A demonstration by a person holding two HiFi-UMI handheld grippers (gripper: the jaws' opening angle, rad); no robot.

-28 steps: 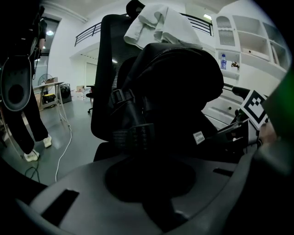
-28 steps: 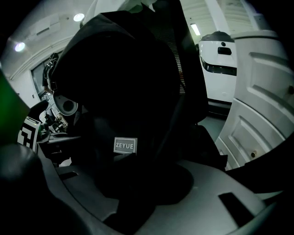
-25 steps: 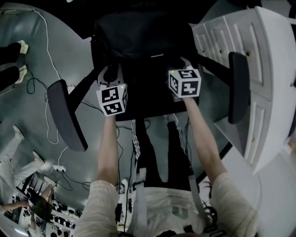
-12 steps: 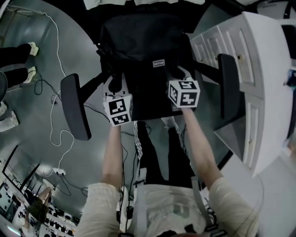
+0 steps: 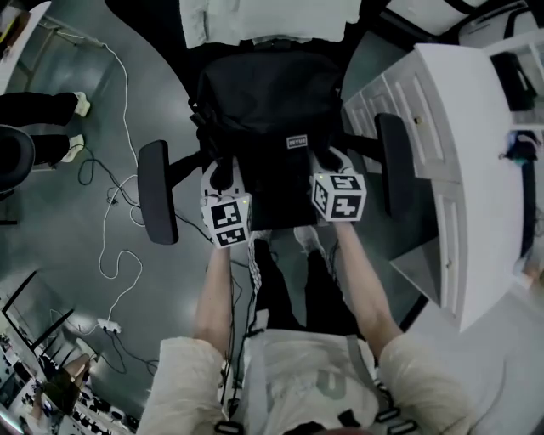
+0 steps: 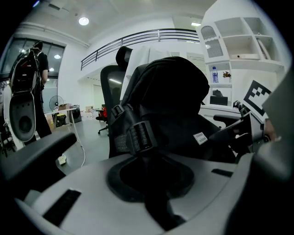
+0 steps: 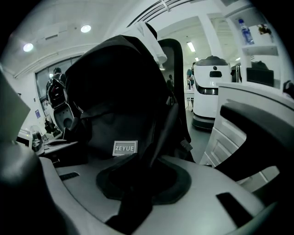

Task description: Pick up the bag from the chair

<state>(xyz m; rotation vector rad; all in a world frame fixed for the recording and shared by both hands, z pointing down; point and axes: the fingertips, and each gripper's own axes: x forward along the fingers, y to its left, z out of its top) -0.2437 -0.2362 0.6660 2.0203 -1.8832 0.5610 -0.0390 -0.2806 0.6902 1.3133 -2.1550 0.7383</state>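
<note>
A black bag with a small white label stands in front of the black chair's back; the bag hides the seat. My left gripper is shut on the bag's left strap with its buckle, which runs down between the jaws. My right gripper is shut on the right strap, which runs down from the bag between its jaws. Both pairs of jaws have just been closing tighter on the straps. Whether the bag's bottom touches the seat I cannot tell.
The chair's armrests flank the bag. A white cabinet with drawers stands close on the right. Cables trail over the grey floor on the left, near another person's feet. A white cloth drapes the chair's back.
Both grippers have risen together, still on the straps, and the bag has come up with them. The head view has pulled back from the chair, so more floor shows.
</note>
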